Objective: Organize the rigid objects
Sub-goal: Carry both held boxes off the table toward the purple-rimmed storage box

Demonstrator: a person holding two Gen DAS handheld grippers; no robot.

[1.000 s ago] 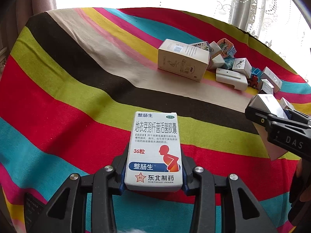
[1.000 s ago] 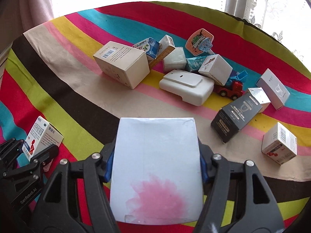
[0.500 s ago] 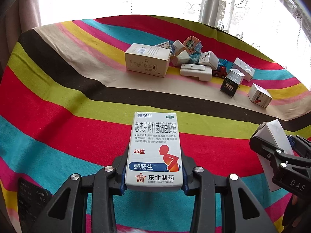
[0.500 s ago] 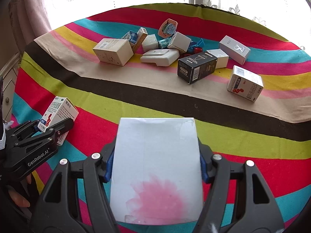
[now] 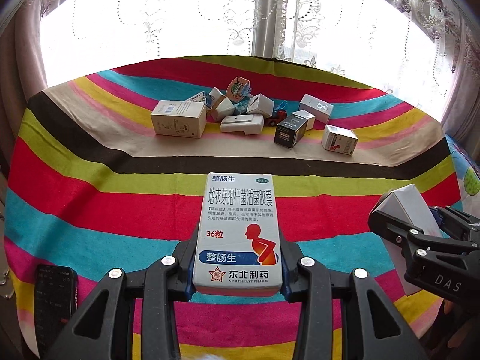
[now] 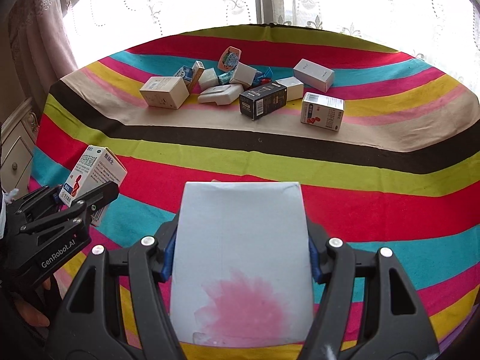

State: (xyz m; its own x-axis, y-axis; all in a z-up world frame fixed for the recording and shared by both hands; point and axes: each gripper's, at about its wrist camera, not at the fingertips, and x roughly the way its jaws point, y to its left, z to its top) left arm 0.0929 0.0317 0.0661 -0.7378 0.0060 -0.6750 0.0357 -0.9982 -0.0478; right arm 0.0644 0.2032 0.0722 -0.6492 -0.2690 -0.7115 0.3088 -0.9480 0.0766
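My left gripper (image 5: pixel 237 270) is shut on a white medicine box (image 5: pixel 238 228) with blue and red print, held above the striped cloth. The right wrist view shows that same medicine box (image 6: pixel 93 177) and left gripper (image 6: pixel 87 198) at the lower left. My right gripper (image 6: pixel 241 258) is shut on a pale blue box with a pink blotch (image 6: pixel 241 258); this pale box (image 5: pixel 411 207) and right gripper (image 5: pixel 417 228) appear at the right edge of the left wrist view. Far back lies a heap of small boxes (image 5: pixel 240 114).
The heap holds a beige carton (image 6: pixel 165 91), a white plastic casing (image 6: pixel 220 94), a black box (image 6: pixel 262 100), a red-printed white box (image 6: pixel 322 115) and a small red toy truck (image 5: pixel 276 117). A black phone (image 5: pixel 54 297) lies at the near left. Curtains and a window stand behind the striped table (image 6: pixel 360 162).
Both grippers have drawn back from the heap and risen, each with its box still held. The heap now looks smaller and farther, and more of the window shows.
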